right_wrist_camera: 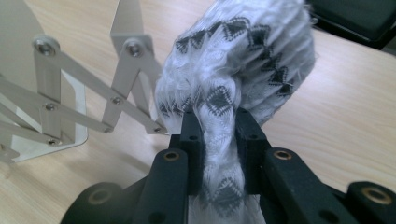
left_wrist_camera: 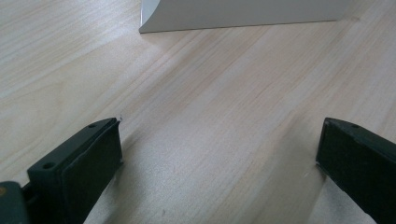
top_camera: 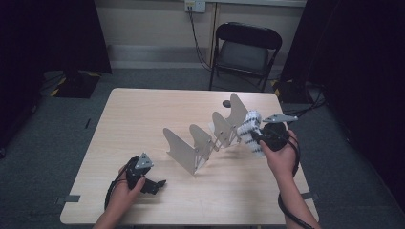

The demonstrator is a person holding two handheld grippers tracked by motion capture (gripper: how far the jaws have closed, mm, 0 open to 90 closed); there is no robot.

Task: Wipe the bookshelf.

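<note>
While your right tongs (right_wrist_camera: 219, 135) pinch a soft, woolly white cloth (right_wrist_camera: 243, 60) with black zigzag bands, its bunched bulk hangs above the far right of the pale wood-grain bench (top_camera: 133, 124), just beside the rack's far end. That rack (top_camera: 205, 138) is smooth grey metal: flat rounded plates standing upright, linked by a riveted scissor lattice, running diagonally across the middle. Your left tongs (left_wrist_camera: 219, 154) rest spread wide and empty near the front edge, facing the nearest plate. Behind the bench stands a black folding chair (top_camera: 246, 47).
</note>
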